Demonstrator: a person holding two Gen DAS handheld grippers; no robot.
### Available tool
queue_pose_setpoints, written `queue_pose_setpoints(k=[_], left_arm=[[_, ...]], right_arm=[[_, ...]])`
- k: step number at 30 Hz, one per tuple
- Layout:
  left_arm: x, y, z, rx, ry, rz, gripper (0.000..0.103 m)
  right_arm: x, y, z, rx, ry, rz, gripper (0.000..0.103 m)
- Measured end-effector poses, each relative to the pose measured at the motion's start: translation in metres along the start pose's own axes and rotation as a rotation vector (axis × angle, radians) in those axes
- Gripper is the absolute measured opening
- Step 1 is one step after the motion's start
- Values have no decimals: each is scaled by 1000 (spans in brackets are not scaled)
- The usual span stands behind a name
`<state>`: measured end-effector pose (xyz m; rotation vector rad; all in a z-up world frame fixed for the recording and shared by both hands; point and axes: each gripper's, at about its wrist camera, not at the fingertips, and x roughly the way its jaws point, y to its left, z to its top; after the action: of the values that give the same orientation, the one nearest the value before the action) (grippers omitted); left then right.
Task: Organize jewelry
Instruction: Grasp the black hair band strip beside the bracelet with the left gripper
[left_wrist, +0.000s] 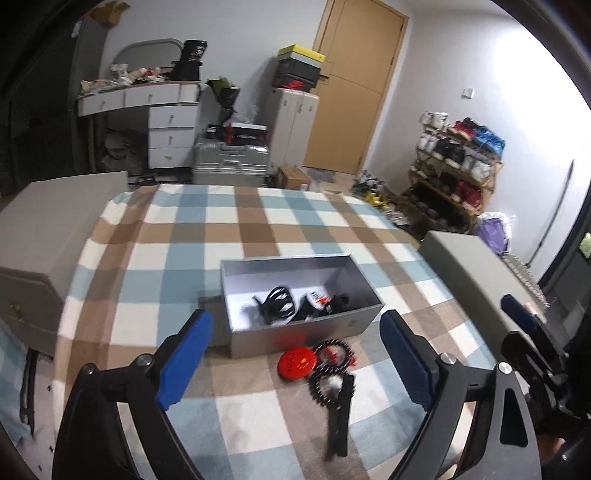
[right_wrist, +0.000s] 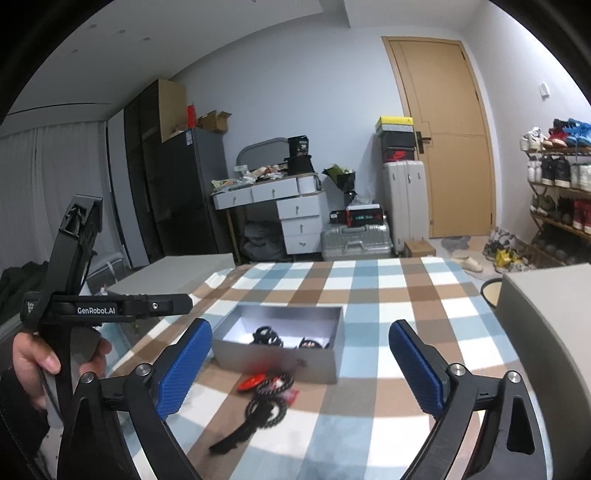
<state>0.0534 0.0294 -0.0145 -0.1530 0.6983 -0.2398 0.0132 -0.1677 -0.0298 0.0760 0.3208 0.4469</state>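
Dim room, window glare blown out at right, fisheye-bent edges, motion blur

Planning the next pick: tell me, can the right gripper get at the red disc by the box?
Probably yes: the right gripper is open, and the red disc lies uncovered before the grey box, beads beside it.

Home bedroom, lived-in: bed w/ checked blanket (left_wrist: 177, 236), white dressing table (right_wrist: 280, 206) w/ cluttered top, suitcases (right_wrist: 356, 236) on floor, stacked shoeboxes (left_wrist: 299, 68), full shoe rack (left_wrist: 454, 166), wooden door (right_wrist: 447, 136), tall wardrobe (right_wrist: 147, 177).
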Motion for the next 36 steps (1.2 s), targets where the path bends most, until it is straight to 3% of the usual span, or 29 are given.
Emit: queue_pose_setpoints(k=[3,8,17,19,26,31,33,36], left_arm=[[3,-3,-15,-6,18,12,91],[5,-9,-34,27,58,-45,91],[37,-23,-74,48,247,-109,91],[47,-28,-80,93,298,-99,91],[50,-39,-77,150,328,-73,91],[50,-45,-76,183,326,-116,90],[54,-45,-78,197,338,-136,87],[57,-47,-78,211,351,-143,70]], right_arm=[[-6,2,-11,-1,6,-9,99],[-8,5,-25,-57,15,-80,103],[5,-6,-61,-15,129,-99,103],[8,-10,-66,-2,155,-110,103],[7,-18,-77,44,174,-79,103],[11,-15,-79,52,182,-60,103],[12,-14,-81,56,181,-69,103],[14,-16,-83,57,203,-104,103]])
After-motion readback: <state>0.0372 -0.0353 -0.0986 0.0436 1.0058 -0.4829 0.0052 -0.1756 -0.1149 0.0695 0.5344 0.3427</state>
